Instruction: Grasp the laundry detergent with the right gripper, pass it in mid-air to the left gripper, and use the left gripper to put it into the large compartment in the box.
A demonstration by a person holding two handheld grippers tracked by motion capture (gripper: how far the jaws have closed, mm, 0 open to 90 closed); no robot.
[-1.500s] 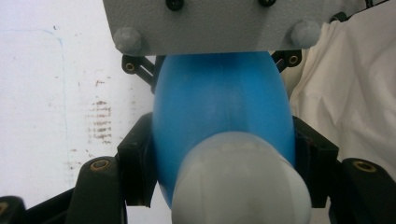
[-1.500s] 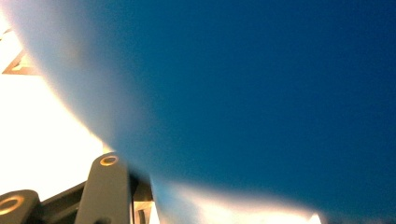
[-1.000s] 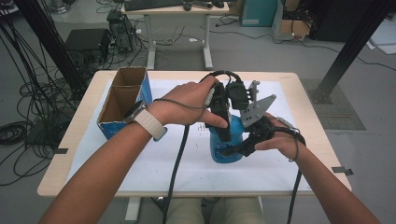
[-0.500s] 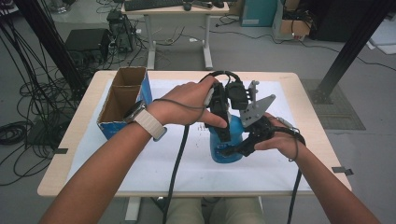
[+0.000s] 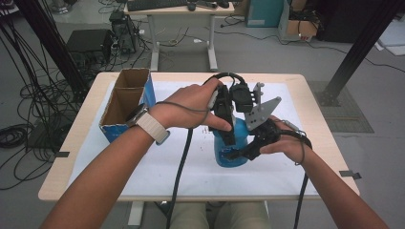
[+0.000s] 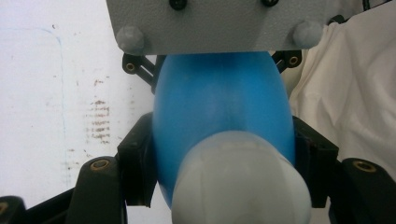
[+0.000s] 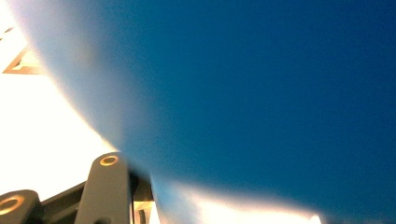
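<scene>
A blue bottle (image 5: 230, 149) with a whitish cap (image 6: 240, 182) stands upright on the white sheet (image 5: 143, 167) in the middle of the table. My left gripper (image 5: 228, 139) comes down from above and is shut on the bottle's neck just below the cap; in the left gripper view the pads (image 6: 136, 168) press on both sides of the blue body (image 6: 219, 102). My right gripper (image 5: 237, 153) reaches in from the right and is shut on the bottle's lower body. The right gripper view is a close blur of the blue wall (image 7: 257, 93) beside one finger (image 7: 105, 186).
An open cardboard box (image 5: 125, 102) with blue sides stands at the table's left. The white sheet covers most of the wooden table (image 5: 86, 138). Behind the table are a desk (image 5: 181, 19), a dark case and cables on the floor.
</scene>
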